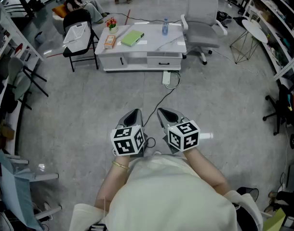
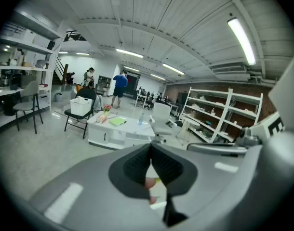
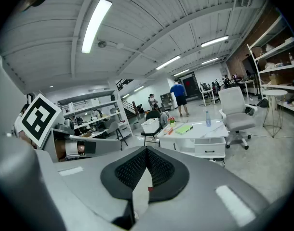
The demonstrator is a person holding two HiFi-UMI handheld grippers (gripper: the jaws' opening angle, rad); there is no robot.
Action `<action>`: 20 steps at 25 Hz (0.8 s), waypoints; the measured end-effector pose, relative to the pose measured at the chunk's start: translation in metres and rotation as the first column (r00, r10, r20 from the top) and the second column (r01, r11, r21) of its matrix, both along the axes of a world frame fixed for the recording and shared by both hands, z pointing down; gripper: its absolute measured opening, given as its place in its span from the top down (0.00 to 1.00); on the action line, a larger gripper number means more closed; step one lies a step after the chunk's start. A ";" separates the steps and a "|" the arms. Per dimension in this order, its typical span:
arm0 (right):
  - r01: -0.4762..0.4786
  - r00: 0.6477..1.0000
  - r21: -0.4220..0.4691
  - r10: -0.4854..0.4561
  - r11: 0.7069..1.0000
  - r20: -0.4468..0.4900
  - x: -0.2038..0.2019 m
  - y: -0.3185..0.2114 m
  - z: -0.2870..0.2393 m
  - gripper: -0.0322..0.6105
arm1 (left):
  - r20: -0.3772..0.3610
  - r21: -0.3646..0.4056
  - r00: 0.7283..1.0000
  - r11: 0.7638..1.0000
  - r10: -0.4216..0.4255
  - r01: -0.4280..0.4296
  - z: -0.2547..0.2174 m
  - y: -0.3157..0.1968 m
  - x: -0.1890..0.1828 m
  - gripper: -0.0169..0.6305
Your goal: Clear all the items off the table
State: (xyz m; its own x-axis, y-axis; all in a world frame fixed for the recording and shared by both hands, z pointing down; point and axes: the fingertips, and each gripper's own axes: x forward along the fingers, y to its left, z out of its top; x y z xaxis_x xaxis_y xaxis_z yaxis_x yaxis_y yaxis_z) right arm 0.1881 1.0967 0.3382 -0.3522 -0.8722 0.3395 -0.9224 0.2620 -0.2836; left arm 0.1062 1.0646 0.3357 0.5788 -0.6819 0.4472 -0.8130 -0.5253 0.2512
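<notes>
Head view shows two tools low in frame: the left hand-held gripper (image 1: 132,114) and the right hand-held gripper (image 1: 167,113), side by side and both pointing to 12 o'clock. Each has its jaws pressed together with nothing between them, and both gripper views show the same.

One white counter (image 1: 161,46) stands at 12 o'clock from them, well apart across bare floor. It carries four things, one of each:
- One pot of flowers (image 1: 111,23) stands upright at the counter's 10 o'clock corner.
- One orange box (image 1: 109,41) lies at 9 o'clock, its long axis running roughly 6 to 12.
- One green book (image 1: 132,37) lies flat just left of centre, its long axis running 8 to 2.
- One clear bottle (image 1: 165,27) stands upright at 1 o'clock, cap up.

Two chairs flank the counter. One folding chair (image 1: 84,49) at 9 o'clock holds one white basket (image 1: 77,34), and one office chair (image 1: 203,29) stands at 3 o'clock.
</notes>
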 end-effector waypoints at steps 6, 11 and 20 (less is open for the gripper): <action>0.003 1.000 0.002 -0.003 1.000 0.000 -0.001 0.000 -0.001 0.95 | 0.009 -0.001 1.000 1.000 0.000 0.000 0.001 0.001 0.000 0.96; 0.010 1.000 -0.001 -0.010 1.000 -0.008 -0.006 0.001 0.001 0.95 | 0.006 -0.006 1.000 1.000 0.002 -0.001 0.003 0.002 -0.003 0.96; 0.025 0.999 0.000 -0.025 1.000 -0.021 -0.009 0.005 0.001 0.95 | 0.001 -0.006 1.000 1.000 -0.002 0.002 0.001 0.006 -0.003 0.96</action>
State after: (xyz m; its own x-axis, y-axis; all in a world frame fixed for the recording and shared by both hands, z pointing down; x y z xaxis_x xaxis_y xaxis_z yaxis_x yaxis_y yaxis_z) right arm 0.1789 1.1021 0.3394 -0.3670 -0.8633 0.3465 -0.9212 0.2857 -0.2639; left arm 0.1030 1.0705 0.3369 0.5769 -0.6805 0.4518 -0.8144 -0.5218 0.2539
